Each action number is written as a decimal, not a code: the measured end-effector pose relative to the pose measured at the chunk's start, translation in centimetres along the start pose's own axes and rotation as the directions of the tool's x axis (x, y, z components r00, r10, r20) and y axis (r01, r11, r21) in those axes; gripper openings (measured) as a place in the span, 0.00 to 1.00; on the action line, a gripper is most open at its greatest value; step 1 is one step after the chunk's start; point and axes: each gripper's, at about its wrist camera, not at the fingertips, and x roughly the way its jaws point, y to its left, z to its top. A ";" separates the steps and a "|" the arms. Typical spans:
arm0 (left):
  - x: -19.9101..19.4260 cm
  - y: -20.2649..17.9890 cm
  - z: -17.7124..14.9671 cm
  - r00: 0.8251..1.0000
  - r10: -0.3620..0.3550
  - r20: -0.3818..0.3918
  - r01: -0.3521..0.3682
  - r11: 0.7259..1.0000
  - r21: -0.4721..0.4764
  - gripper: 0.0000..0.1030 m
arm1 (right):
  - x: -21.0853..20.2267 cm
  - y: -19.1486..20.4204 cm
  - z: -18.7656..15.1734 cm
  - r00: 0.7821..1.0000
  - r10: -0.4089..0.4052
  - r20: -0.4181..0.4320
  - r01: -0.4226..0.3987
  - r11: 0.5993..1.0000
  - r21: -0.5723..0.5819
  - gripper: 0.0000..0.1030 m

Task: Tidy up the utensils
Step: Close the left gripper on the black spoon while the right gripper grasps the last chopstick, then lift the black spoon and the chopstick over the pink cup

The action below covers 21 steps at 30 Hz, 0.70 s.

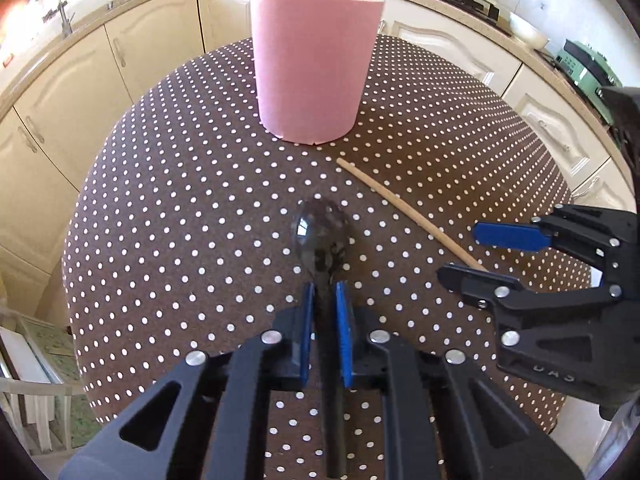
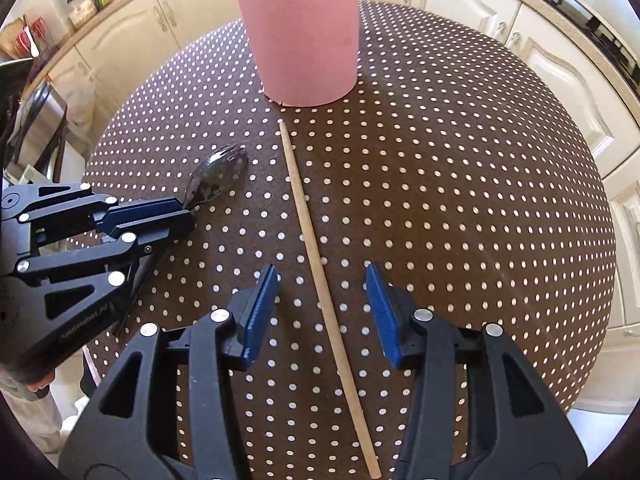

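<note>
A pink holder with several utensils in it stands at the far side of the round dotted table. My left gripper is shut on the neck of a metal spoon, whose bowl points toward the holder. It also shows in the right wrist view, held by the left gripper. A wooden stick lies on the table between the open fingers of my right gripper, untouched. The holder is straight ahead of it.
Cream kitchen cabinets and a countertop ring the table. A green appliance stands on the counter at the right. A white chair is at the lower left below the table edge.
</note>
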 end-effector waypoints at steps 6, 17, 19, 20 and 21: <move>-0.6 0.5 -0.7 1.000 -0.030 0.004 0.031 0.999 -0.017 0.11 | 0.5 1.4 1.5 0.999 -0.020 -0.040 0.018 0.999 -0.040 0.22; -3.5 2.4 -1.8 0.991 -0.096 0.098 0.099 0.995 -0.032 0.11 | -1.1 2.0 -0.3 0.995 0.039 0.092 -0.036 0.999 -0.035 0.06; -4.6 2.7 -2.3 0.983 -0.114 0.143 0.120 0.992 -0.033 0.11 | -2.3 2.0 -0.9 0.986 0.055 0.156 -0.050 0.998 -0.036 0.06; -5.2 2.9 -2.5 0.977 -0.126 0.170 0.133 0.991 -0.033 0.11 | -3.1 1.7 -1.3 0.980 0.060 0.188 -0.054 0.998 -0.035 0.06; -5.7 2.9 -2.6 0.973 -0.133 0.189 0.142 0.989 -0.032 0.11 | -3.8 1.6 -1.5 0.972 0.067 0.225 -0.062 0.998 -0.029 0.06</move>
